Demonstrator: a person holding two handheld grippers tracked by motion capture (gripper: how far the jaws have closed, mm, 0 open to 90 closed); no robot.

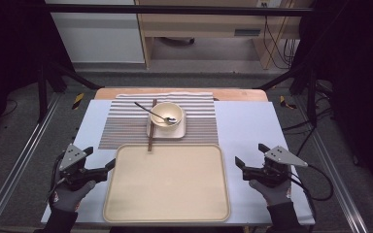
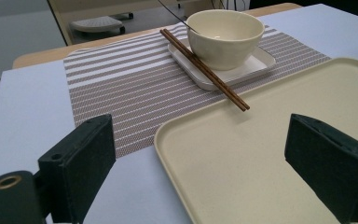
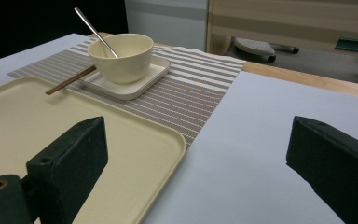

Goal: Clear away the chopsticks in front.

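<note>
A large cream tray point(image 1: 167, 184) lies bare at the near edge of the table, its far rim just over the near edge of a striped placemat point(image 1: 126, 124). On the mat sits a small square plate point(image 1: 178, 131) with a cream bowl point(image 1: 166, 115) standing upright on it, and a metal spoon point(image 1: 153, 112) leans in the bowl with its handle pointing up and away to the left. A pair of brown chopsticks point(image 1: 151, 127) rests along the plate's left rim, the near tips reaching over the tray's far edge. The layout reads as a place setting next to an empty carrier, so the tray is probably there to take the dishes, and it lies between the two hands where both can reach it.

The left gripper point(image 1: 102, 162) hovers just off the tray's left side, its jaws spread as wide as they go and straddling the tray's near left corner in the left gripper view, pressing on nothing. The right gripper point(image 1: 250, 160) waits on the tray's right side, a little apart from the rim, over the pale table cover point(image 1: 252, 126); its jaws stand wide too and hold nothing. Both point inward at the tray, level with it, which suggests a grip on its two sides is the likely next step, though neither yet touches it
</note>
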